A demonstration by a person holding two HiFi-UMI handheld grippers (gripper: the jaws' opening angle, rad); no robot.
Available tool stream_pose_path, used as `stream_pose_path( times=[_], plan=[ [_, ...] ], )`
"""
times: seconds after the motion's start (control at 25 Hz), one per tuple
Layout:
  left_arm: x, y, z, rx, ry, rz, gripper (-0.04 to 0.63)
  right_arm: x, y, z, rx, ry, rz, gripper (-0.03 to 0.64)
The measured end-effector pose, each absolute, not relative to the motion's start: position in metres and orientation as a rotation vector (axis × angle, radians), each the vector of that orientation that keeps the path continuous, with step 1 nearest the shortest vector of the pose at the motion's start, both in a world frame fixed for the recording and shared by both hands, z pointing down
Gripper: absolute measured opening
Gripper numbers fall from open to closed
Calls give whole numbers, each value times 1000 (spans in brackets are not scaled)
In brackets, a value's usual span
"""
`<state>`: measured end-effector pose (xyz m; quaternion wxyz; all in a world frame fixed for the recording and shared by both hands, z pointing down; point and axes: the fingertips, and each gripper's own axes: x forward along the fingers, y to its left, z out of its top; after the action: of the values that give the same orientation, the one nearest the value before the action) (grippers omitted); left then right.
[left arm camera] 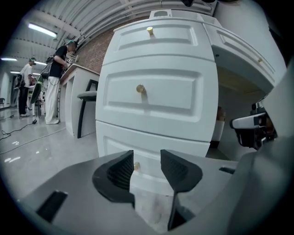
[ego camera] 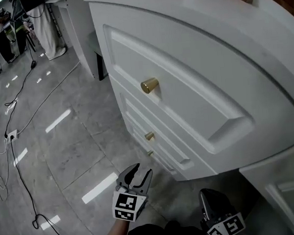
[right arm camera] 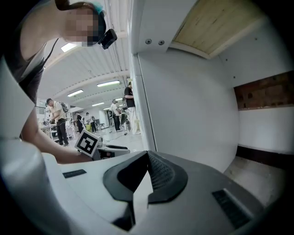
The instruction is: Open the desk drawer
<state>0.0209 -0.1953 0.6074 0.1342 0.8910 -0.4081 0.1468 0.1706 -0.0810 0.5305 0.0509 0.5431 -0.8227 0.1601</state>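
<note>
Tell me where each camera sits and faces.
Head view: on the person's head, steeply down at the drawer stack; left hand-held gripper and right hand-held gripper show.
Left gripper view: on the left hand-held gripper, facing the drawer stack; its open jaws frame the lowest knob.
Right gripper view: on the right hand-held gripper, facing a white desk panel; shut jaws and the person's arm show.
Shared: head and left gripper views both show that knob.
</note>
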Motion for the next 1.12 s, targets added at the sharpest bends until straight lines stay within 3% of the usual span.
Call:
stream_pose_path(
  times=[0.8, 1.04, 1.12],
  plan=[
    [46, -270, 704, 2572, -1163, 446, 167, 203, -91, 597, 1718, -2449, 511, 5],
    [50, -273, 712, 2574, -1144, 441, 137, 200, -90, 604, 1702, -2444, 515, 5],
    [51, -272, 713, 2577, -1144, 436, 100, 198, -89, 605, 1697, -2444, 519, 5]
  ],
)
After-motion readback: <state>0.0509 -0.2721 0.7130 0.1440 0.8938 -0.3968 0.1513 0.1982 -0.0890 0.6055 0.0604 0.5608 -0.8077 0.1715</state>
